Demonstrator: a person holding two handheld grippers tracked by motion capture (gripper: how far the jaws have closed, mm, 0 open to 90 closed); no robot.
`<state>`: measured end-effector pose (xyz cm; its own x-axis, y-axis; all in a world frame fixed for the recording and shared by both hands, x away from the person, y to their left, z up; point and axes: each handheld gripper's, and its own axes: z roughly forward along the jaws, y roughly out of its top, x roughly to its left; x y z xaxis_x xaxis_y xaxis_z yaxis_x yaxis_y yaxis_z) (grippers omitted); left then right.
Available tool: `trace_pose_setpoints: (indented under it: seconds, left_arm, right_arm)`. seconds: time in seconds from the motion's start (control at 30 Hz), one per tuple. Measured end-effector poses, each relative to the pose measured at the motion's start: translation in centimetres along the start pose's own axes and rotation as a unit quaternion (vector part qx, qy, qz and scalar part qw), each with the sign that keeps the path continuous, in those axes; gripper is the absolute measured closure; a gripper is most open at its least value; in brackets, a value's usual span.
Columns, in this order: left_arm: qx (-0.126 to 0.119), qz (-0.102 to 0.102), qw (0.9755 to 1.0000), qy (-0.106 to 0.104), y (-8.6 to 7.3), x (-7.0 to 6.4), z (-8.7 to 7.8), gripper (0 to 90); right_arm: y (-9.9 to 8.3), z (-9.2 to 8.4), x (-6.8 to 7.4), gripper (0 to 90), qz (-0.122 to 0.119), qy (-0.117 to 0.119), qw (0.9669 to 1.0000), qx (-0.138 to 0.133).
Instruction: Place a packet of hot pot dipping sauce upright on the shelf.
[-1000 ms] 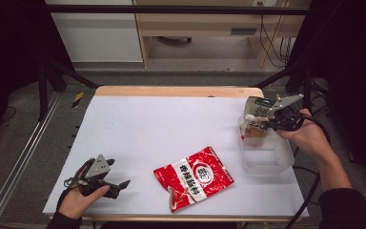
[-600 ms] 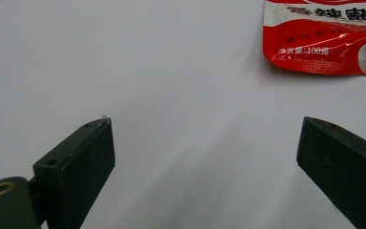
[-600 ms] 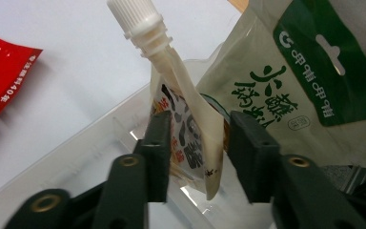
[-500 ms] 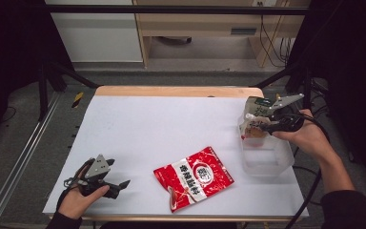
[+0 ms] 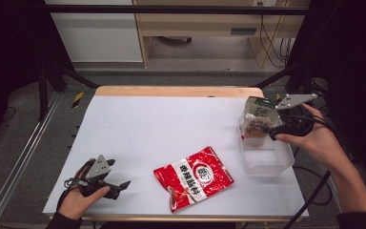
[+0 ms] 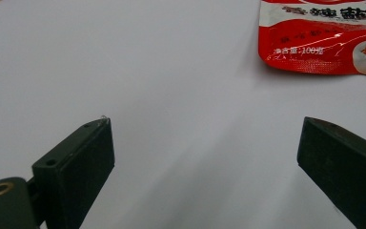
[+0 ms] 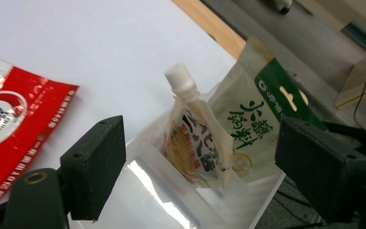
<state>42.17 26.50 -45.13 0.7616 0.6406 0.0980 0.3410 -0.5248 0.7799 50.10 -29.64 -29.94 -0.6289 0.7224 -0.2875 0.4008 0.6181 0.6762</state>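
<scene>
A clear plastic box [image 5: 267, 161] stands at the table's right edge. In it, a spouted pouch with a white cap [image 5: 252, 128] [image 7: 198, 143] leans against a green and white pouch [image 5: 260, 109] [image 7: 262, 117]. My right gripper [image 5: 272, 130] [image 7: 199, 128] hovers just right of the box. Its jaws have just been opening and now stand wide apart, off the spouted pouch, which shows beyond the gap between them. A red snack pouch [image 5: 194, 177] [image 6: 324, 38] [image 7: 9, 129] lies flat at front centre. My left gripper [image 5: 120, 184] [image 6: 206, 123] rests on the table at front left, open and empty.
The white table top [image 5: 171, 126] has a wooden far edge [image 5: 176, 91]. Metal frame rails run along the left side, and a cabinet stands on the floor beyond. Cables trail off the right edge behind my right hand.
My right gripper has drawn up and to the right, away from the box, and its jaws have opened; the spouted pouch stays in the box. The left gripper has not moved.
</scene>
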Motion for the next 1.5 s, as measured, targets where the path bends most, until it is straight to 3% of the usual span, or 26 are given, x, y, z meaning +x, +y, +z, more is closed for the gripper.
trace_pose_setpoints:
  seconds: [0.2, 0.33, 0.47, 0.63, 0.8, 1.03, 1.23, 1.5]
  left_arm:
    - [-0.002, 0.008, 0.9999, 0.008, 0.1, -0.2, -0.1, 5.1]
    - [-0.014, -0.004, 0.9997, 0.017, 0.1, 0.2, -0.6, 5.2]
    - [-0.017, -0.012, 0.9996, 0.021, 0.0, 0.4, -0.8, 5.2]
    - [-0.019, -0.005, 0.9996, 0.018, 0.2, 0.3, -0.7, 5.1]
    - [-0.023, -0.006, 0.9995, 0.019, 0.3, 0.3, -0.8, 5.2]
    - [-0.023, -0.004, 0.9996, 0.018, 0.2, 0.1, -0.8, 5.1]
    - [-0.020, 0.000, 0.9997, 0.015, 0.4, -0.2, -0.5, 5.1]
    - [-0.016, 0.006, 0.9998, 0.014, 0.4, -0.6, -0.3, 5.1]
  right_arm:
    - [1.0, -2.1, 2.6, 12.5, -0.012, -0.007, 0.9998, -0.017]
    - [1.5, -3.0, 4.5, 10.4, -0.014, -0.004, 0.9992, -0.038]
    - [2.0, -3.2, 6.9, 9.6, -0.017, 0.003, 0.9987, -0.048]
    - [2.4, -3.0, 9.9, 12.1, -0.013, 0.006, 0.9976, -0.068]
    - [2.6, -1.7, 13.1, 12.8, 0.003, 0.025, 0.9956, -0.090]
    - [1.6, 1.3, 17.1, 14.1, 0.007, 0.047, 0.9956, -0.081]
    - [-0.5, 3.9, 19.4, 13.3, 0.041, 0.060, 0.9943, -0.077]
    - [-4.4, 6.2, 20.6, 11.1, 0.084, 0.052, 0.9936, -0.055]
